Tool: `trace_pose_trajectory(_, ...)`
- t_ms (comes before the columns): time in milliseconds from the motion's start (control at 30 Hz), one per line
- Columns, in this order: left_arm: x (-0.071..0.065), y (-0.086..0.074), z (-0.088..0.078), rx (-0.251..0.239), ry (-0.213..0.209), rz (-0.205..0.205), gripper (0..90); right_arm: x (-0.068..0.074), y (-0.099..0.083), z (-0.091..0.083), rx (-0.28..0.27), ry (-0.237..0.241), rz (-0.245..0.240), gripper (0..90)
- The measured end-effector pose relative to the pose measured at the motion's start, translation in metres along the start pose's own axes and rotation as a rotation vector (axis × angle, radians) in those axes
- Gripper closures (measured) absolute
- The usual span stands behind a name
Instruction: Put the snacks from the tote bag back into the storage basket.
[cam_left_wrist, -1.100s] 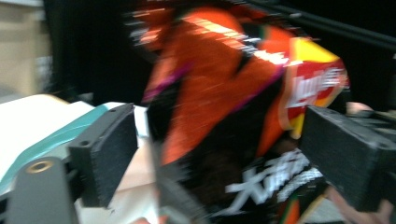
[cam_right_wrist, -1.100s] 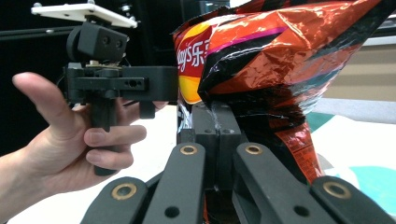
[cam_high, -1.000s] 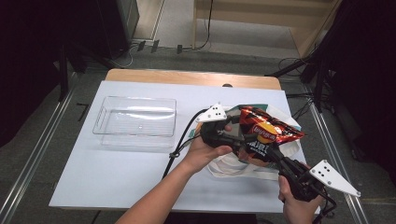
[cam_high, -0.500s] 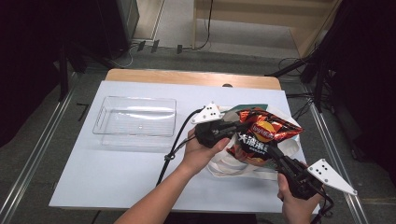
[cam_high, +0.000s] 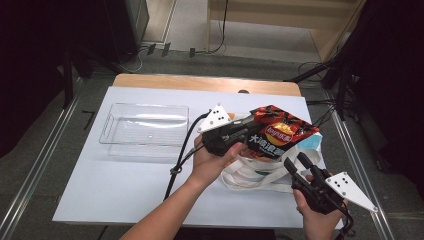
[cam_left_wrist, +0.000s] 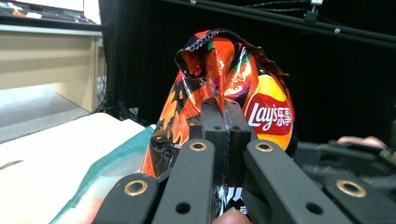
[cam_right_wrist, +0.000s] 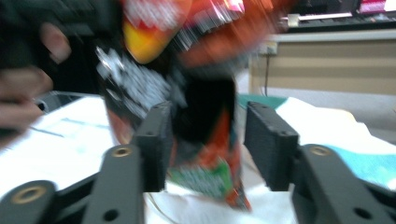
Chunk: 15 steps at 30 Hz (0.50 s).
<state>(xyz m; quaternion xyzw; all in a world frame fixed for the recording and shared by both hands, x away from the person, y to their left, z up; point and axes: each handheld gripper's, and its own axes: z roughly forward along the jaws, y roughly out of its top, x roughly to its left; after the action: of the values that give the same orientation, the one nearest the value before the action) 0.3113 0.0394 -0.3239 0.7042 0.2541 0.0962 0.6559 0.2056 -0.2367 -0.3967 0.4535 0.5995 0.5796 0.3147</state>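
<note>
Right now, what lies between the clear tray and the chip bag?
In the high view, the left tool and its cable lie between the tray and chip bag.

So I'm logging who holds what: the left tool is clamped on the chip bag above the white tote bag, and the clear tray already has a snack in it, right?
Not quite. The clear tray is empty, as the high view shows. The rest holds: the left tool is clamped on the chip bag, held above the white tote bag.

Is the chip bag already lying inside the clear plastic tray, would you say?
No, the chip bag is held above the tote bag, while the clear tray sits apart.
</note>
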Motion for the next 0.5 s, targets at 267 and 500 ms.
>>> trace_pose_trajectory(267,0.003,0.011,-0.025,-0.039,0.062,0.020,90.0,-0.026,-0.032,0.002,0.106,-0.049,0.059,35.8)
trace_pose_trajectory(500,0.014,0.015,-0.050,-0.049,0.110,0.014,90.0,-0.027,-0.039,0.011,0.165,-0.011,0.070,30.9)
